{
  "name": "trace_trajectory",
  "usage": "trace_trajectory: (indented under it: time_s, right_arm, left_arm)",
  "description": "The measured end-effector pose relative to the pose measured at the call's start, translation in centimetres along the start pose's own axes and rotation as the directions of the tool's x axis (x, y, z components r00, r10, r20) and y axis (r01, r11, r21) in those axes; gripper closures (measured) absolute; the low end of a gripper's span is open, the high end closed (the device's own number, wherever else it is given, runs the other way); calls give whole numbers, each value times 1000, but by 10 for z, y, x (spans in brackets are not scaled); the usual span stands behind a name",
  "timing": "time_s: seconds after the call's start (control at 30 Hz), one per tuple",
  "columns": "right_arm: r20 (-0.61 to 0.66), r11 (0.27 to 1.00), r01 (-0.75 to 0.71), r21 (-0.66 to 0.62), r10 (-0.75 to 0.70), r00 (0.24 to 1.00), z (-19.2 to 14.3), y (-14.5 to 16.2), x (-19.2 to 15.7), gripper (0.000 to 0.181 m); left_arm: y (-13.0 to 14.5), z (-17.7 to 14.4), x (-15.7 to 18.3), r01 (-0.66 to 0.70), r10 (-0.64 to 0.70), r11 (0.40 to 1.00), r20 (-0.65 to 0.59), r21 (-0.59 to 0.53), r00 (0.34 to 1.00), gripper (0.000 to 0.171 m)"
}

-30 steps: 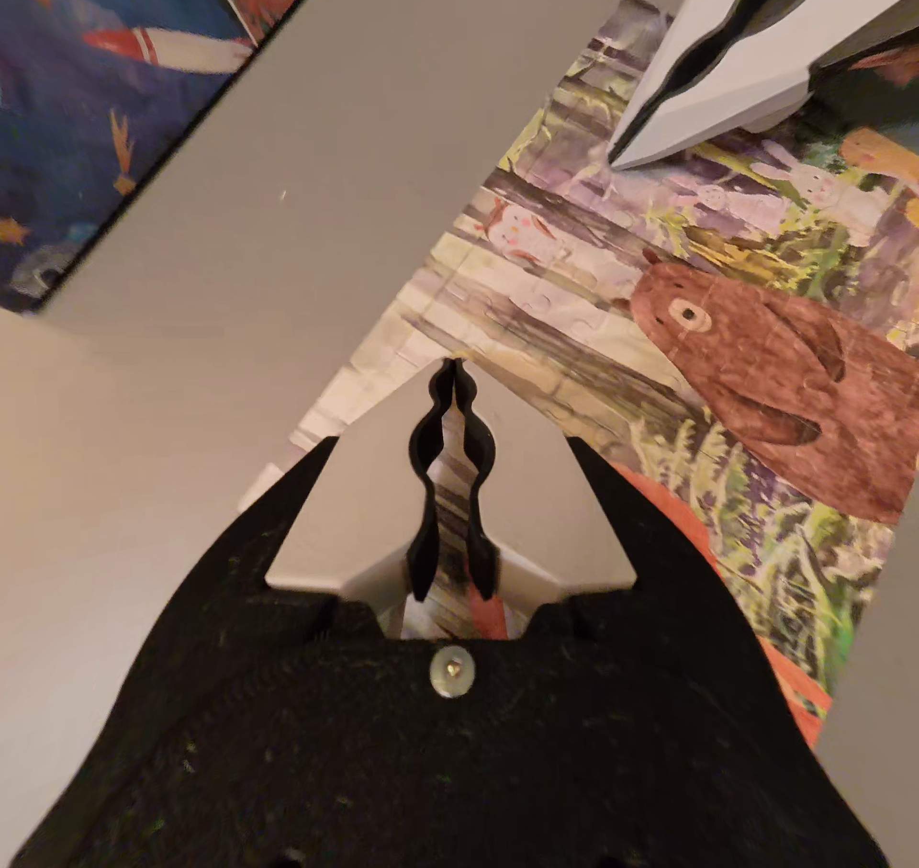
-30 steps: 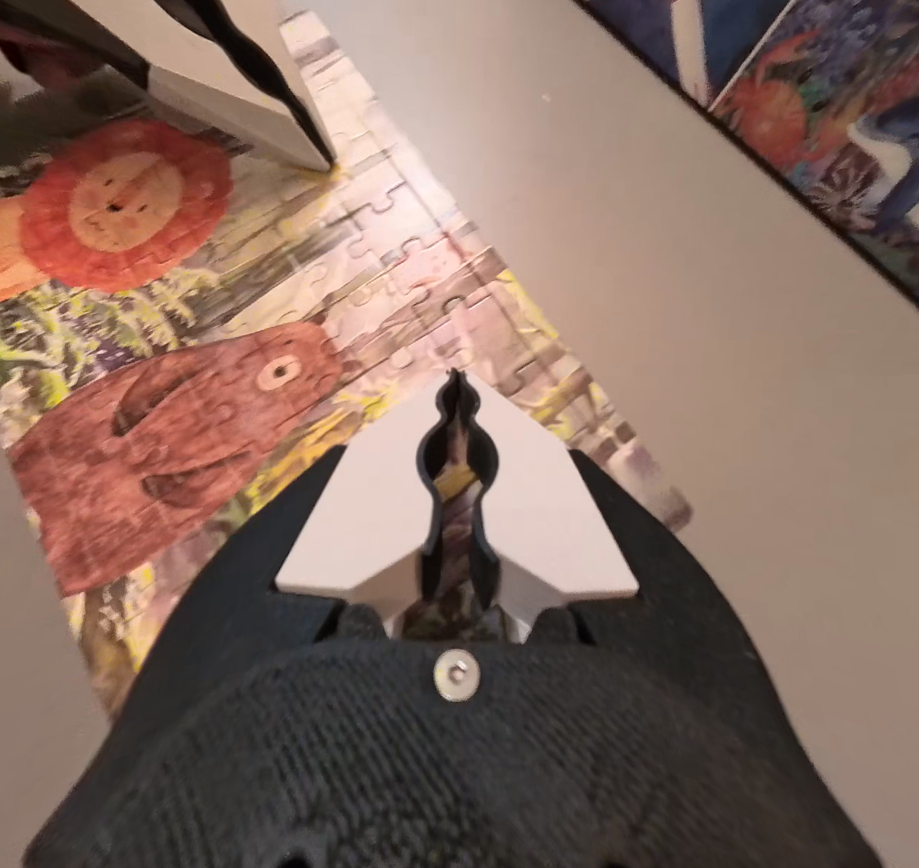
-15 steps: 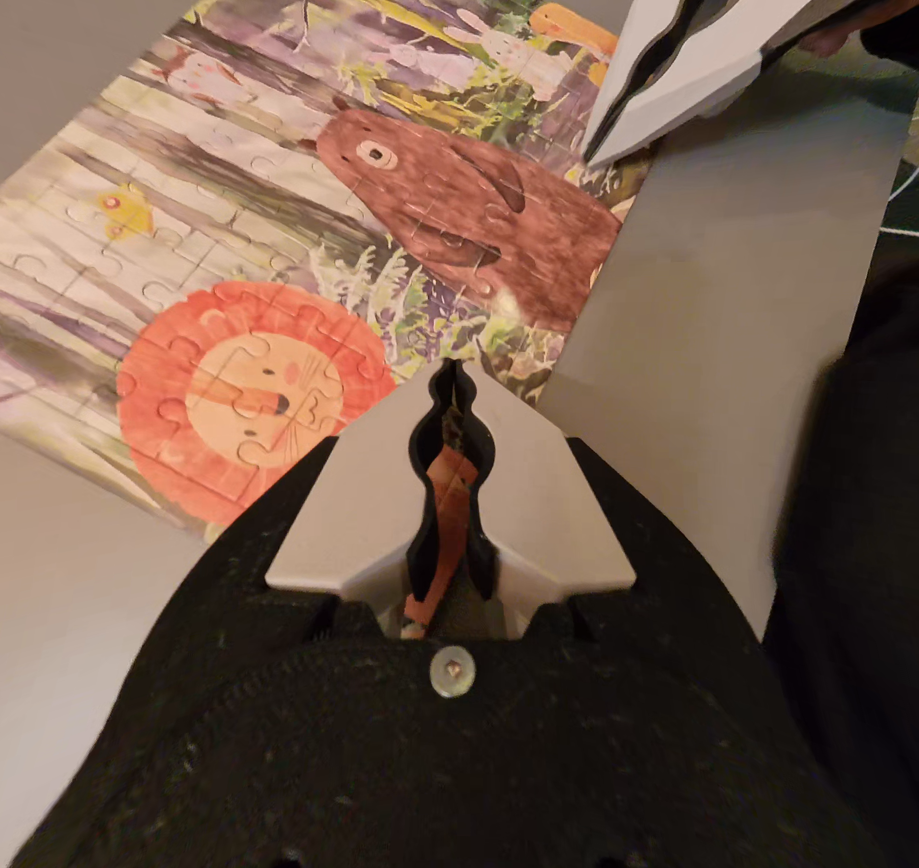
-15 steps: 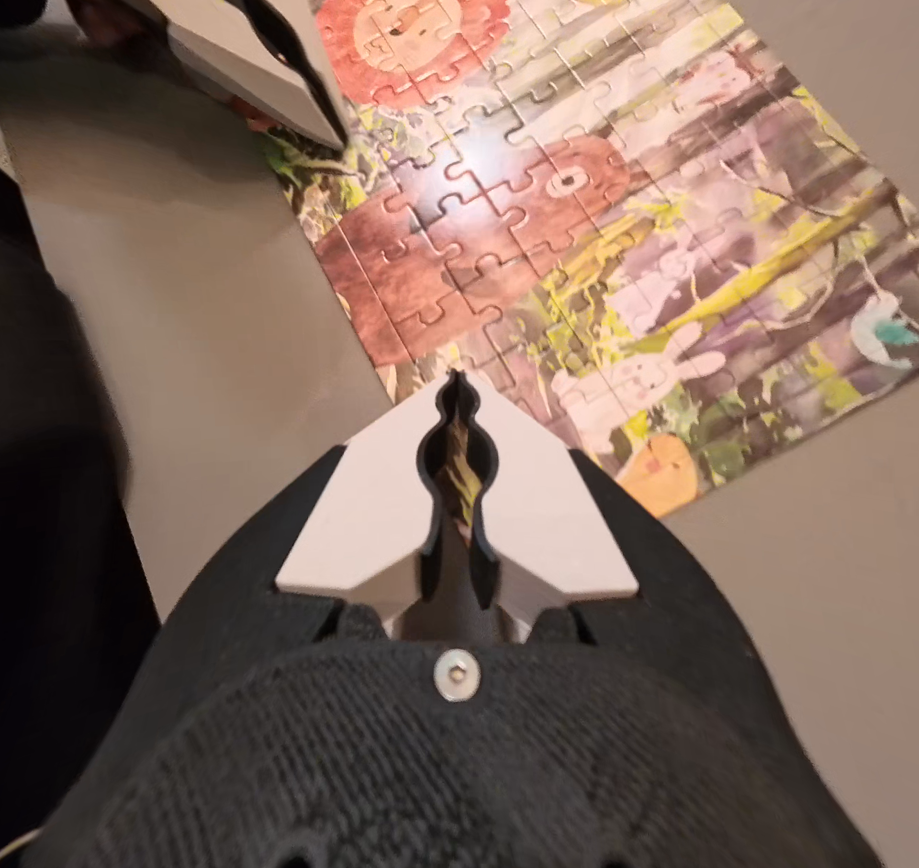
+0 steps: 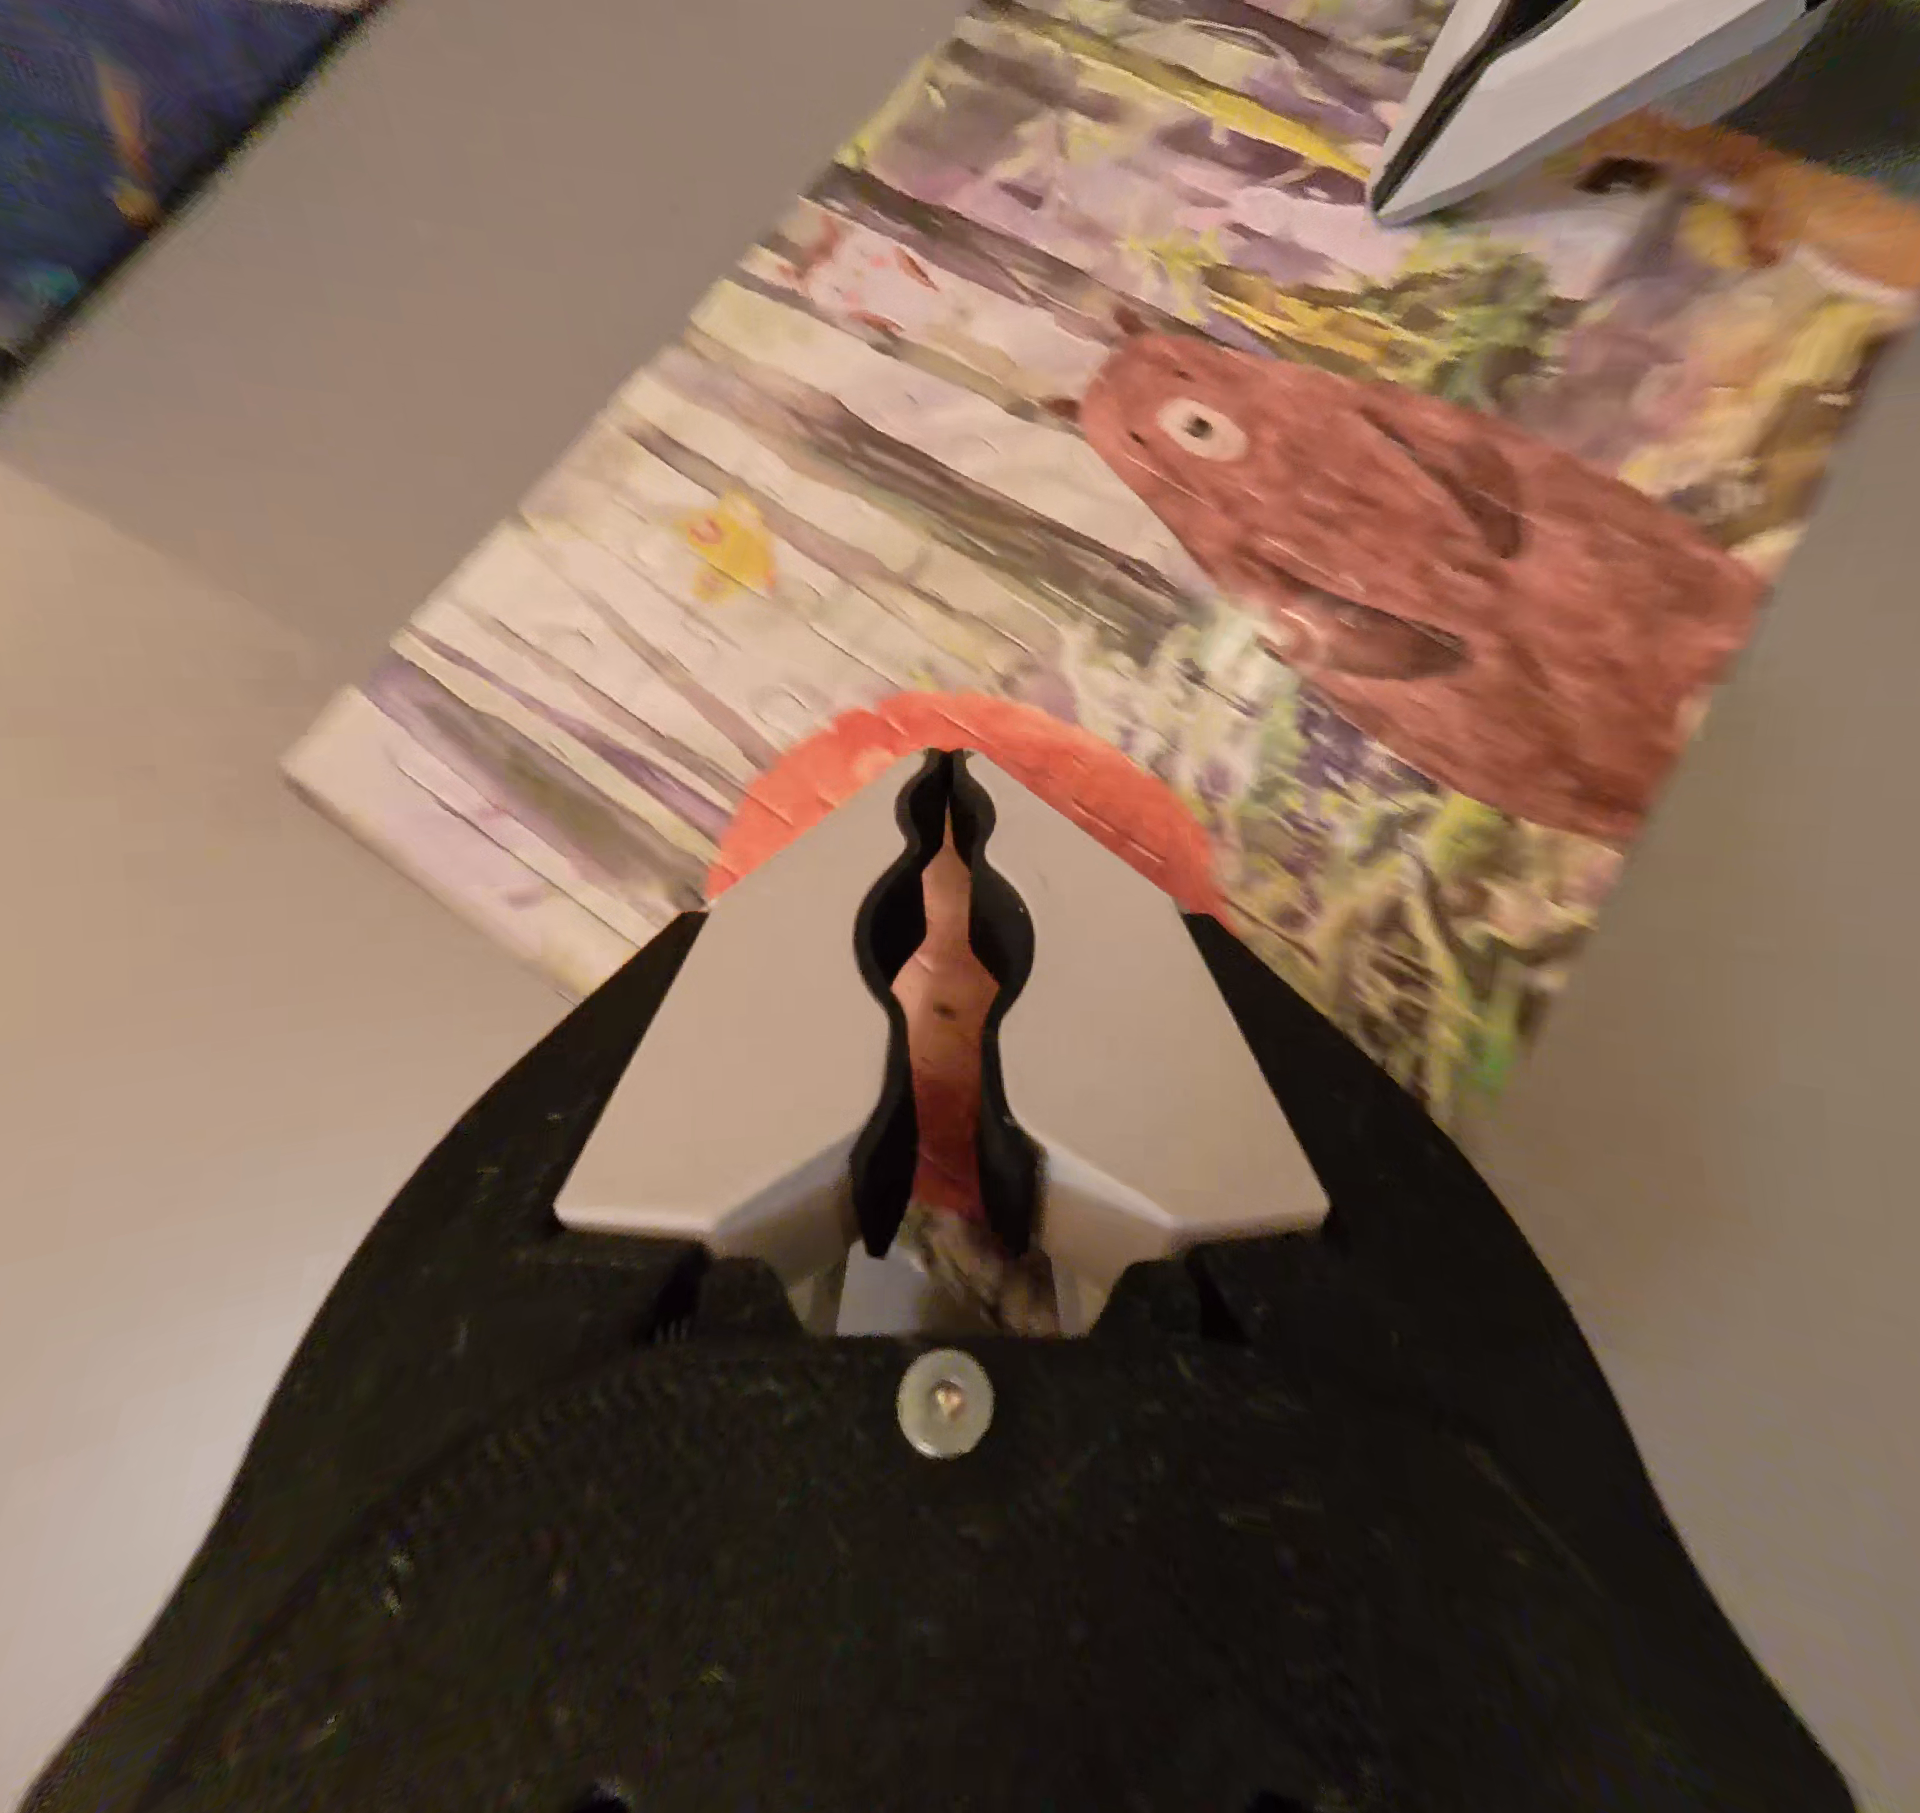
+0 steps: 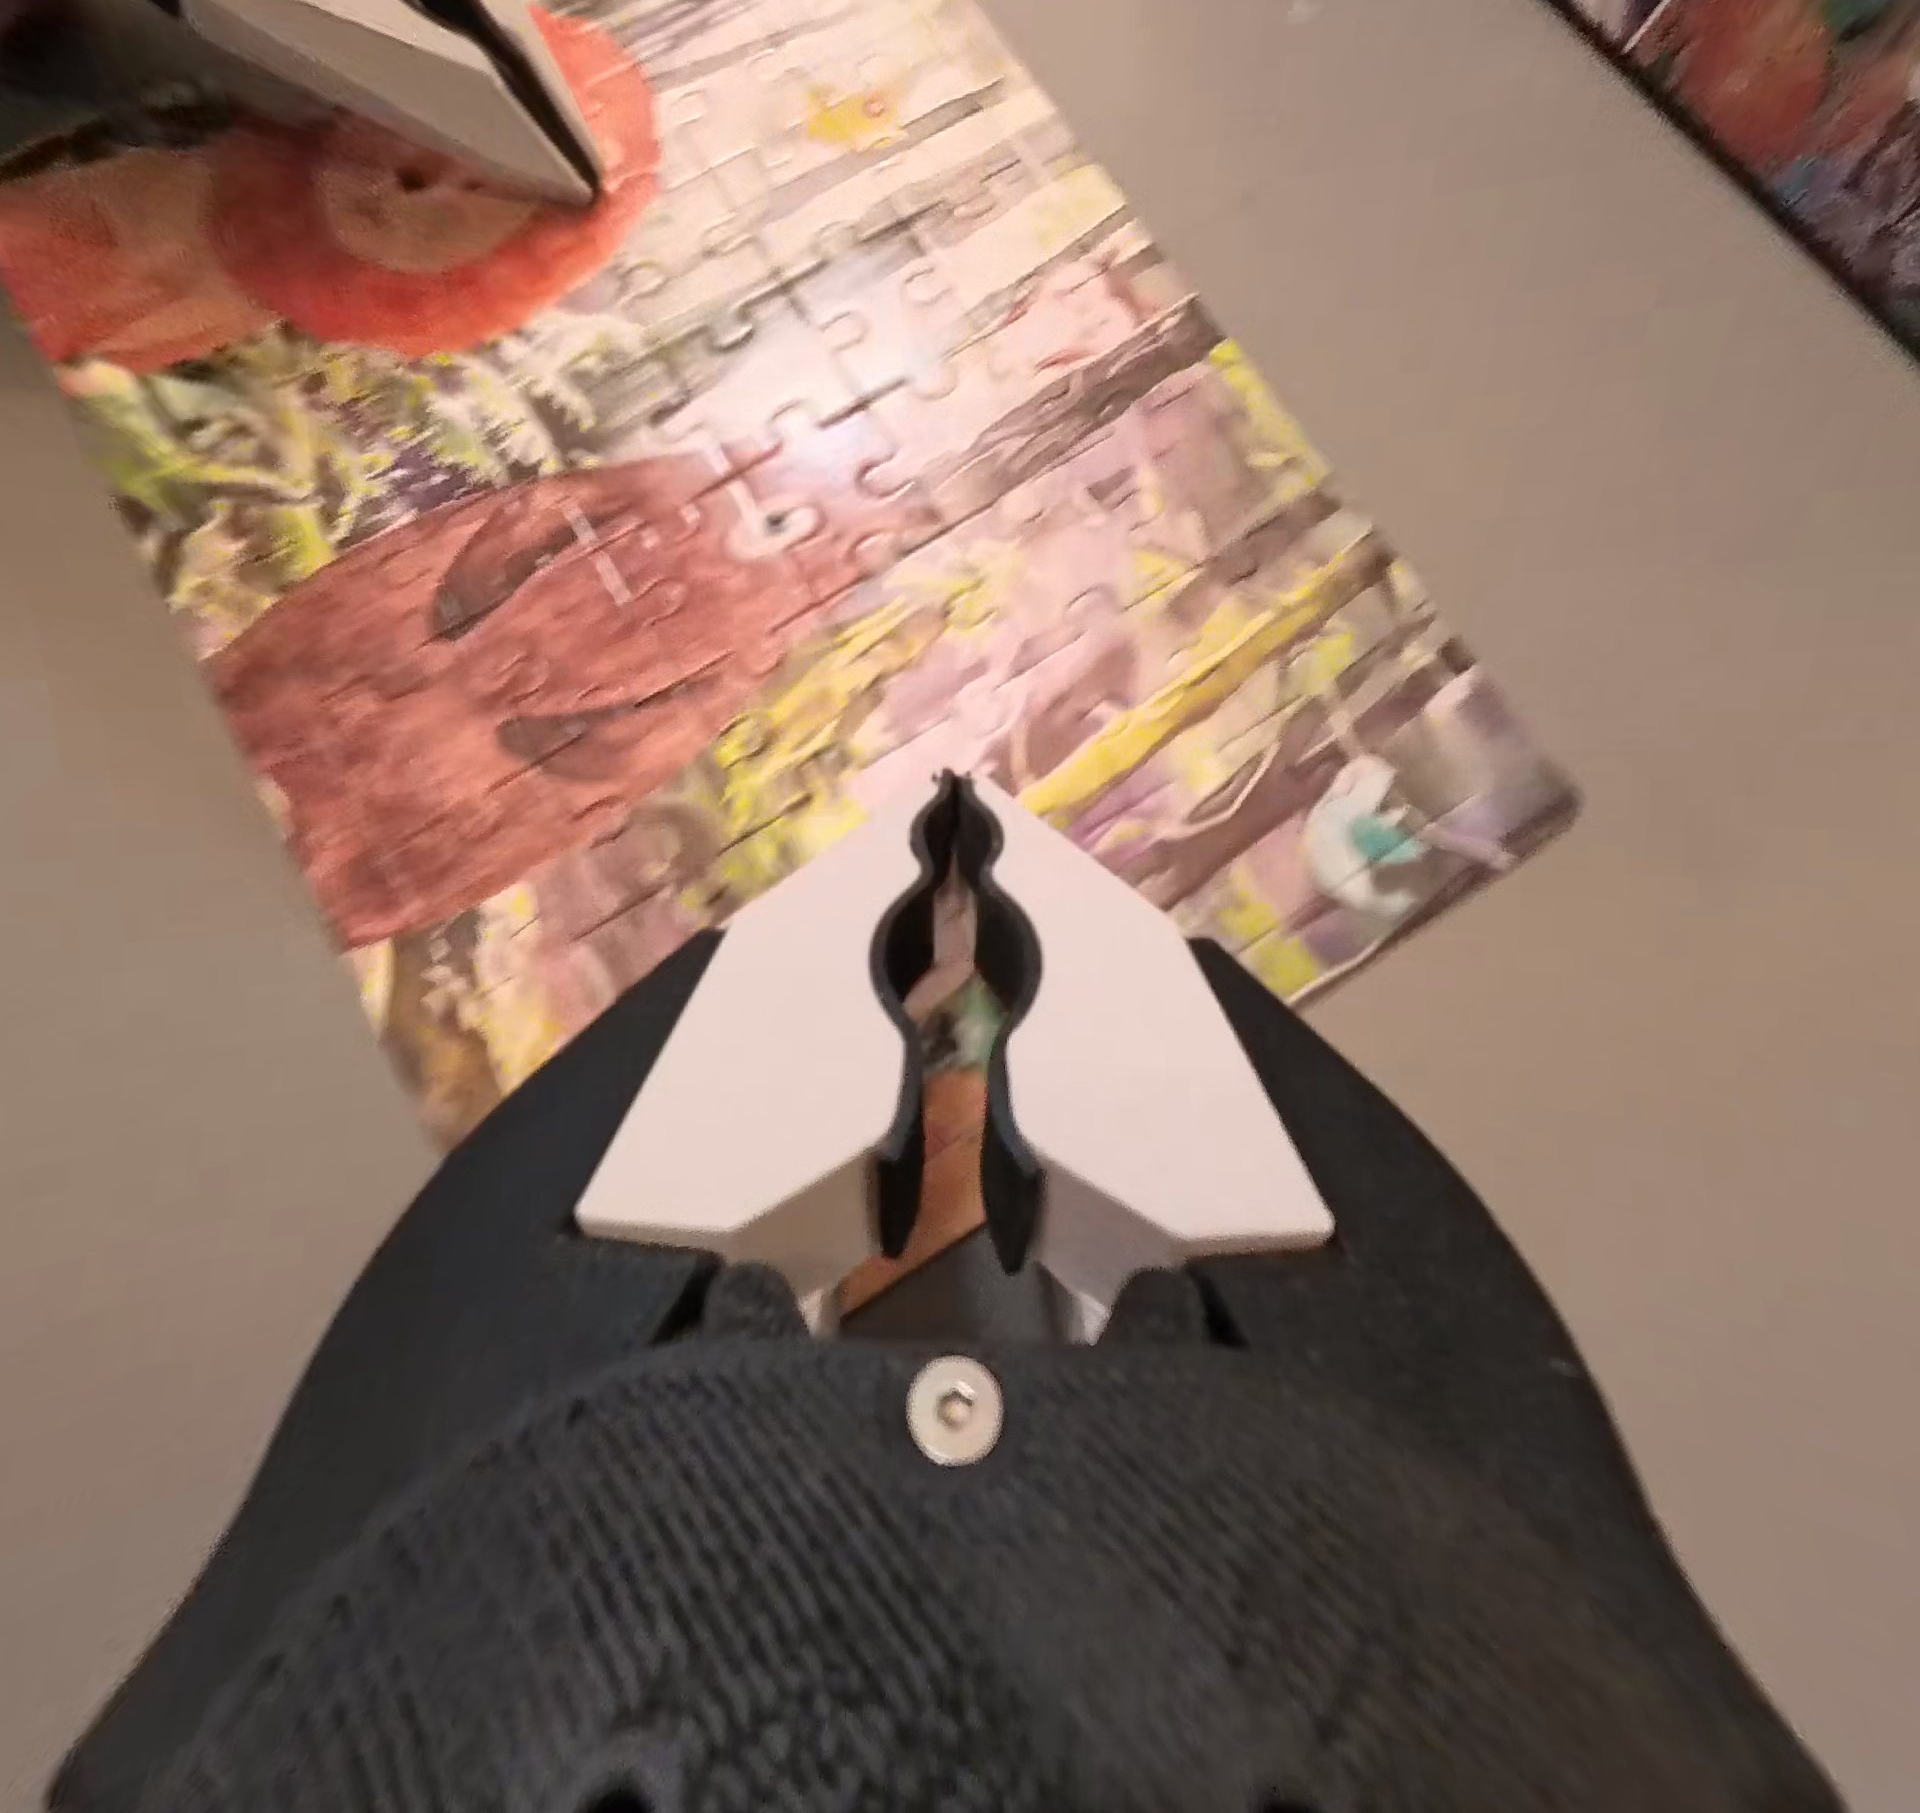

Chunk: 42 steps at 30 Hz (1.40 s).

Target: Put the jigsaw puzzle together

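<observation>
No readable text, no labels or nos., jigsaw puzzle [image 6: 935, 433] pic only (blurred), colourful mat [image 5: 125, 101] likewise

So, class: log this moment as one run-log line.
puzzle: looks assembled, flat on table | left tongs: shut, empty, over lion | right tongs: shut, empty

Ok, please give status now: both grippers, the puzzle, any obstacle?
Left gripper shut, empty, over the lion. Right gripper shut, empty. Jigsaw puzzle flat, no gaps visible. Nothing in the way.
</observation>
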State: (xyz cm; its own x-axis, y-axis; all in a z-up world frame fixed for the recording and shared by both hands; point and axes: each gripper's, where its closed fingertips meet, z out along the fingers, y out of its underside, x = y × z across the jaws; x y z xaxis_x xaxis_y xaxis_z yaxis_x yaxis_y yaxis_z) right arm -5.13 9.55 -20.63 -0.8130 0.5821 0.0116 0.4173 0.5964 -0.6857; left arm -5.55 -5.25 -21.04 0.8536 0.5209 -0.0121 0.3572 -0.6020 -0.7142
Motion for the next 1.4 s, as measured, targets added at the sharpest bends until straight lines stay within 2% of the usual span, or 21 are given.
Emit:
trace_trajectory:
  time_s: [0.1,0.23,0.43,0.63,0.97,1.1,1.13,1.17,1.23,1.3,1.33,1.4]
  right_arm:
    - [-7,1000,0,8,0,1000,16,-17,29,181]
    - [-42,999,-29,14,30,999,28,-29,66,181]
    - [-112,998,-61,-5,60,992,9,-8,85,181]
    - [-35,994,-107,17,108,994,-13,15,47,181]
    - [46,994,-111,-13,112,993,-52,56,-53,181]
    - [40,995,-98,-4,98,994,-60,63,-62,181]
    - [9,996,-87,16,86,996,-62,64,-57,173]
    - [-19,995,-88,36,89,996,-64,65,-51,162]
    - [-18,990,-131,57,132,991,-67,68,-46,143]
    - [11,985,-161,65,161,987,-68,72,-48,125]
    - [18,985,-155,81,154,988,-69,72,-51,120]
    - [-3,989,-120,89,121,993,-68,73,-51,118]
  left_arm:
    - [-16,17,-22,-19,20,1000,27,-4,999,171]
    - [-30,33,-44,36,-36,999,1,1,999,171]
    - [-19,22,-70,80,-79,997,56,-16,995,171]
    - [-3,6,-57,124,-124,992,26,-7,992,171]
    - [37,-40,24,133,-133,991,-65,-5,989,171]
    - [47,-53,49,128,-129,992,-107,-23,986,171]
    - [49,-54,49,112,-113,994,-90,-20,989,171]
    - [50,-57,46,96,-96,995,-55,-9,994,165]
    - [53,-62,42,91,-90,996,-21,15,996,144]
    - [53,-67,45,128,-126,991,-45,45,991,102]
    - [54,-69,46,143,-140,988,-55,57,989,87]
    - [60,-70,44,154,-152,987,-43,43,987,79]
